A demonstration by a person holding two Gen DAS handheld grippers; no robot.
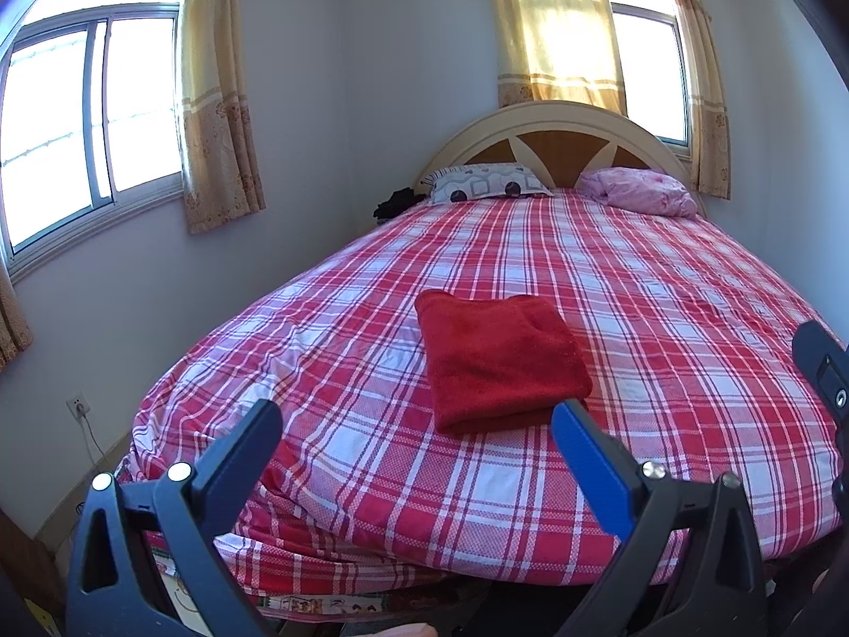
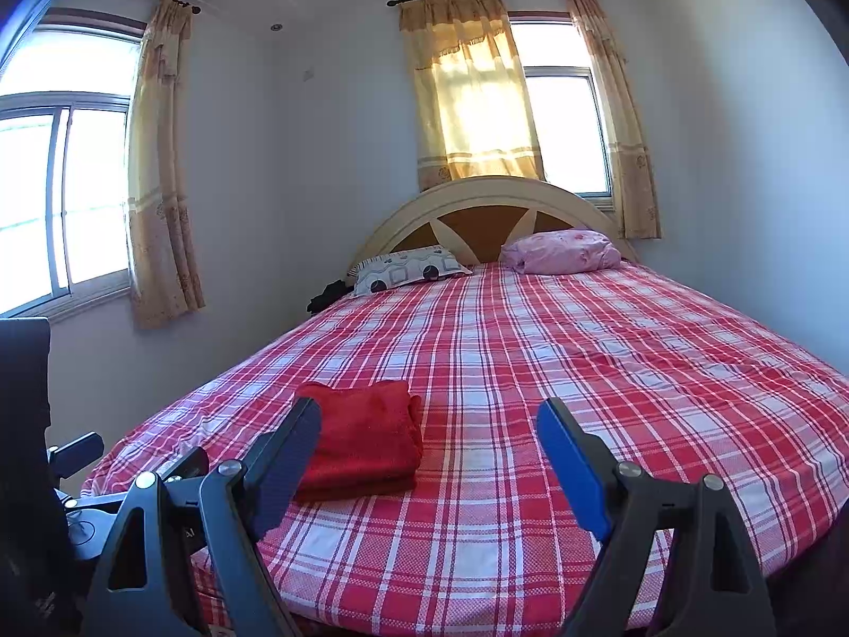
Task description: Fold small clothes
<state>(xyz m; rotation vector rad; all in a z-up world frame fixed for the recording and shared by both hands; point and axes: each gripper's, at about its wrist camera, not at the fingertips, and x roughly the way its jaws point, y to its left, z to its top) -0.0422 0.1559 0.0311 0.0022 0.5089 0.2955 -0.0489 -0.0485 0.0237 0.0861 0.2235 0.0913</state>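
Note:
A red fleece garment (image 1: 499, 358) lies folded into a neat rectangle on the bed (image 1: 663, 318) with its red and white plaid sheet, near the foot end. In the right wrist view the same red garment (image 2: 366, 440) sits left of centre on the bed (image 2: 583, 371). My left gripper (image 1: 419, 416) hovers at the foot of the bed, just short of the garment, jaws open and holding nothing. My right gripper (image 2: 430, 416) is also open and empty, to the right of the garment; its left finger (image 2: 289, 456) overlaps the garment's near left corner in the picture.
A patterned pillow (image 1: 485, 183) and a pink pillow (image 1: 639, 191) lie against the arched headboard (image 1: 552, 143). Dark clothing (image 1: 395, 201) sits at the bed's far left corner. Curtained windows stand on the left wall and behind the headboard. The other gripper (image 1: 825, 366) shows at the right edge.

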